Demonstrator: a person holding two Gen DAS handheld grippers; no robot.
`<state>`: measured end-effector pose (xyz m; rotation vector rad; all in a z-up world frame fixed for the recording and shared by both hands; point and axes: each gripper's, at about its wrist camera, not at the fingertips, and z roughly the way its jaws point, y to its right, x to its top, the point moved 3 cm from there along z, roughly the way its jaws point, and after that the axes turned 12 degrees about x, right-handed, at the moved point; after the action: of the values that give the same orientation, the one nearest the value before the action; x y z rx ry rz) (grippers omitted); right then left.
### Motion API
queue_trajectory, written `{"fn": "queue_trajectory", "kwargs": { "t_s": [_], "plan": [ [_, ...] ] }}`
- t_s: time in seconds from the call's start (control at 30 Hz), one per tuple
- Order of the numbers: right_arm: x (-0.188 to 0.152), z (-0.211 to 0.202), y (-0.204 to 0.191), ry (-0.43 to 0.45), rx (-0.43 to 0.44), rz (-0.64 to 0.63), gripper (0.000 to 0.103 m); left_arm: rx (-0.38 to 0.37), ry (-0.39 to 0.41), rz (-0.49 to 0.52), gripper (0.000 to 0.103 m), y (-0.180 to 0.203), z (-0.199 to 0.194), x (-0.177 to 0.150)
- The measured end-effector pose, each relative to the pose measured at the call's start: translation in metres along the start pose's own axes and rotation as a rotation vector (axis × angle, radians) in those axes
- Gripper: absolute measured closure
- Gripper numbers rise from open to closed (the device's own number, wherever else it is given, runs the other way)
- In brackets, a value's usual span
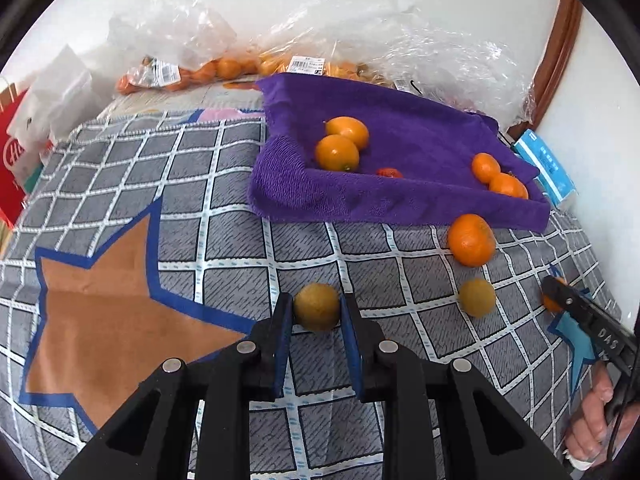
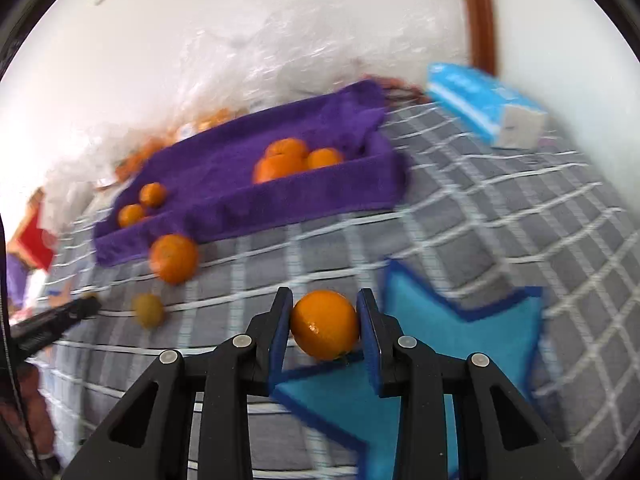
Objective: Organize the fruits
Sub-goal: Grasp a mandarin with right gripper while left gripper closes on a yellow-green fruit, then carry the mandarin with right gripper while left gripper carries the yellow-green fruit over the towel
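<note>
The left tool (image 1: 317,307) is closed on a small yellow-brown fruit (image 1: 317,306), its blue pads pressed against the fruit's two sides, just above the grey checked cloth (image 1: 224,248) and beside a big orange star (image 1: 100,312) printed on it. The right tool (image 2: 324,322) grips a small orange (image 2: 325,324) the same way, over a blue star (image 2: 460,332) in the pattern.

Between the two tools, on the cloth, lie a second yellow-brown fruit (image 1: 477,297) and a larger orange (image 1: 471,240); that larger one rests just at the front edge of a purple towel (image 1: 400,140) shaped like a shallow tray. Inside the towel, two oranges (image 1: 342,144) sit near its left side and more oranges (image 1: 498,176) crowd its right corner, with a small red fruit (image 1: 389,173) between.

Behind the towel, clear plastic bags (image 1: 280,52) hold more oranges against the white wall. A blue box (image 1: 546,168) lies to the right of the towel.
</note>
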<state>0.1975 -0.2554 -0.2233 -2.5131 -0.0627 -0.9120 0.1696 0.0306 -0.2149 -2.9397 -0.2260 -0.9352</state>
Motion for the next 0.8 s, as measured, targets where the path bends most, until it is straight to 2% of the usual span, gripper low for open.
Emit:
{"fn": "queue_trajectory", "kwargs": {
  "t_s": [0.17,0.27,0.33,0.43,0.5,0.63,0.73,0.8],
  "plan": [
    [-0.004,0.018,-0.022,-0.047,-0.051,-0.101,0.070,0.023,0.065,0.017,0.080,0.003,0.003,-0.002],
    [-0.008,0.019,-0.023,-0.058,-0.050,-0.119,0.069,0.020,0.062,0.016,0.080,0.003,0.003,-0.001],
    [-0.007,0.018,-0.021,-0.054,-0.031,-0.108,0.061,0.006,0.058,0.003,0.080,0.001,0.003,-0.001],
    [-0.007,0.016,-0.018,-0.049,-0.003,-0.093,0.057,-0.019,0.055,-0.018,0.080,-0.002,0.004,-0.001],
    [-0.006,0.017,-0.018,-0.049,-0.009,-0.094,0.057,-0.031,0.055,-0.029,0.080,-0.003,0.003,-0.001],
    [-0.005,0.020,-0.021,-0.051,-0.053,-0.110,0.070,-0.070,0.053,-0.062,0.080,-0.007,0.004,-0.002],
    [-0.004,0.018,-0.020,-0.042,-0.014,-0.102,0.070,-0.145,0.052,-0.120,0.080,-0.016,0.005,-0.003],
    [-0.004,0.015,-0.020,-0.028,-0.005,-0.099,0.070,-0.151,0.061,-0.137,0.080,-0.017,0.004,-0.003]
  ]
}}
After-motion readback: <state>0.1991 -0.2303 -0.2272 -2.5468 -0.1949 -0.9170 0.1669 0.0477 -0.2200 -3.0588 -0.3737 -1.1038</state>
